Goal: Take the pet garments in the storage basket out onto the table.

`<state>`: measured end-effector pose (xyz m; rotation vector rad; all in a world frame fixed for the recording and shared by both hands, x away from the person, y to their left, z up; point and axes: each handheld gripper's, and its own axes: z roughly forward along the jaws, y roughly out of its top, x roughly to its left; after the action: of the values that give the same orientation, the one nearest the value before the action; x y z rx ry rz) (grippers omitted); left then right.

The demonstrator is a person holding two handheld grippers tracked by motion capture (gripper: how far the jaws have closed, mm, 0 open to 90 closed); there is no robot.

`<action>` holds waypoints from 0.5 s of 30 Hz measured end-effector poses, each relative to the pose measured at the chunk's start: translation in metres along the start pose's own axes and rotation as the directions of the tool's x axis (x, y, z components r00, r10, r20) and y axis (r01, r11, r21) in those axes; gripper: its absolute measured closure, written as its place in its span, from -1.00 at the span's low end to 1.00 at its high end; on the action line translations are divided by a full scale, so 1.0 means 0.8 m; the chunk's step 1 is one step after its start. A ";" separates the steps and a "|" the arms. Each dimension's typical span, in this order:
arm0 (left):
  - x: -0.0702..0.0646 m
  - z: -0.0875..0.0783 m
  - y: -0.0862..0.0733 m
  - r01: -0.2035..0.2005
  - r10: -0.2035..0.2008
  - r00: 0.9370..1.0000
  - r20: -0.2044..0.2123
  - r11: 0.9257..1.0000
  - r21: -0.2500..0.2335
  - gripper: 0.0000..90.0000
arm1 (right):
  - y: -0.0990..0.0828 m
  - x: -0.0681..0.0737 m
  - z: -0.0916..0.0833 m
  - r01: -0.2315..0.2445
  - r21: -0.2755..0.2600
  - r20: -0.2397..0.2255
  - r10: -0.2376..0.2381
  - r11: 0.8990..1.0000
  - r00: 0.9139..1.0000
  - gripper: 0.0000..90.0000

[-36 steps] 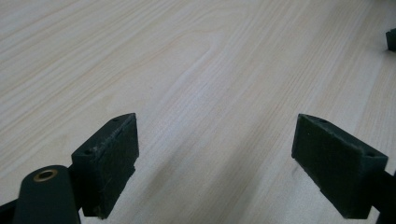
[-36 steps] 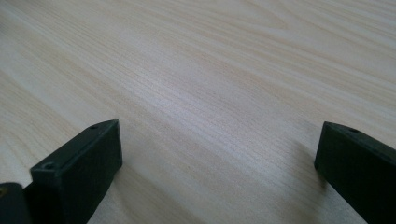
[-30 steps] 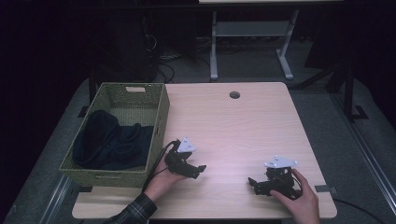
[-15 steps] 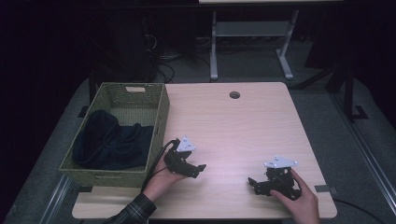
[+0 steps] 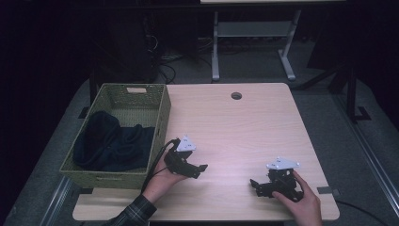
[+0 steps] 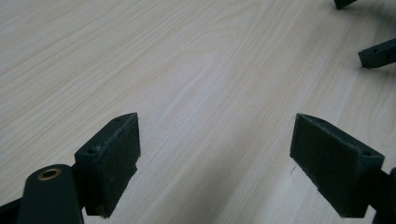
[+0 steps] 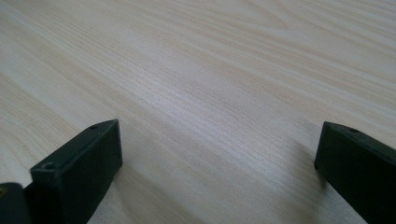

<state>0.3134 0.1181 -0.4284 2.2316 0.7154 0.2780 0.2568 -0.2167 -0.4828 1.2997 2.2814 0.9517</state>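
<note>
Left gripper (image 5: 200, 168) and right gripper (image 5: 254, 184) fingers wide apart, empty, above table (image 5: 235, 132)

The basket (image 5: 117, 136) stands on the table (image 5: 235, 132) at its left edge. A cloth (image 5: 113, 146) lies inside the basket. The left gripper (image 5: 200, 169) is on the table just right of the basket's near corner. The right gripper (image 5: 256, 184) is farther right of the basket, near the table's front edge. A round hole (image 5: 236, 95) sits in the tabletop, right of the basket's far end.
</note>
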 end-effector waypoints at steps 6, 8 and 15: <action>-0.003 -0.002 0.004 -0.012 0.012 1.000 0.019 1.000 0.015 -0.65 | 0.000 0.000 0.000 0.001 0.000 0.000 -0.001 1.000 1.000 -0.99; -0.003 -0.004 0.005 -0.016 0.016 1.000 0.018 1.000 0.012 -0.65 | 0.000 0.000 0.000 -0.002 0.000 0.001 0.002 1.000 1.000 -0.99; -0.002 -0.012 0.013 -0.008 0.008 1.000 0.009 1.000 -0.005 -0.65 | 0.000 0.000 0.000 -0.002 0.000 0.001 0.002 1.000 1.000 -0.99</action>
<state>0.3122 0.1173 -0.4140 2.2302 0.7006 0.2730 0.2568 -0.2166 -0.4828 1.3026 2.2798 0.9512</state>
